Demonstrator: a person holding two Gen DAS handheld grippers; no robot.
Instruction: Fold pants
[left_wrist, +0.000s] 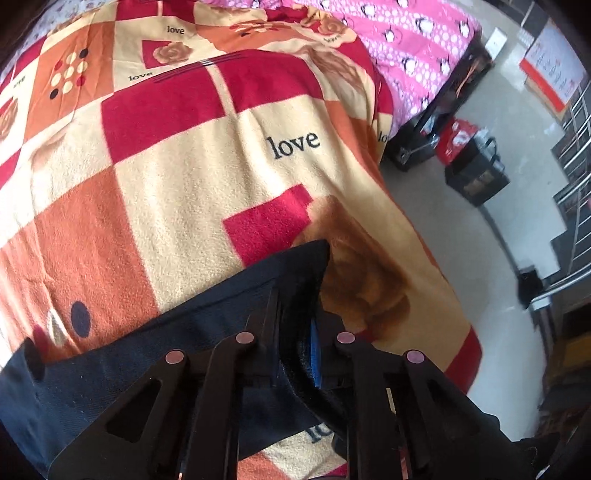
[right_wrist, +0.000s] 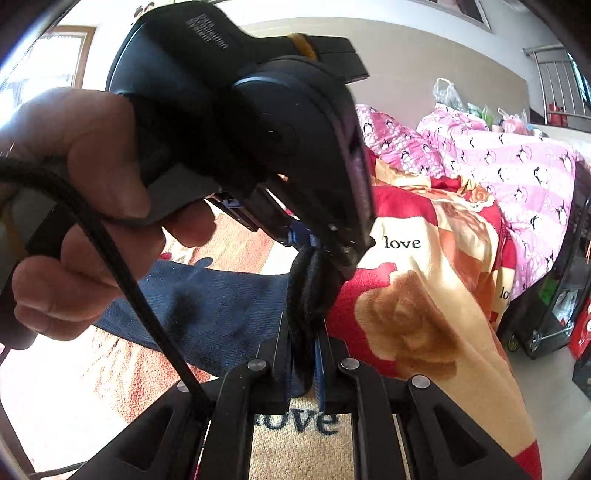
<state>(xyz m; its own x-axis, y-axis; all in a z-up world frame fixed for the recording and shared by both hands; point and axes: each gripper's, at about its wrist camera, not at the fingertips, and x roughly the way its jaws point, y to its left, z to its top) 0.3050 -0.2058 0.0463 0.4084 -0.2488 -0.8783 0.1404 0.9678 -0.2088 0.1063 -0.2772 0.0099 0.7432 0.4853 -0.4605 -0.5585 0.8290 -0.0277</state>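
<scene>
Dark navy pants (left_wrist: 155, 354) lie over a patchwork "love" blanket (left_wrist: 184, 147) on a bed. My left gripper (left_wrist: 299, 332) is shut on a bunched edge of the pants, with fabric pinched between its jaws. In the right wrist view my right gripper (right_wrist: 304, 339) is shut on a bunched dark fold of the pants (right_wrist: 221, 306). The left gripper (right_wrist: 325, 243) sits just beyond it, held by a hand (right_wrist: 81, 206), and it clamps the same bunch of fabric. The pants stretch away to the left from both grippers.
A pink penguin-print quilt (right_wrist: 517, 173) lies at the far end of the bed. The bed's edge (left_wrist: 424, 258) drops to a pale floor on the right. Black crates and red bags (left_wrist: 476, 177) stand on the floor. A black cable (right_wrist: 122, 266) hangs across the right wrist view.
</scene>
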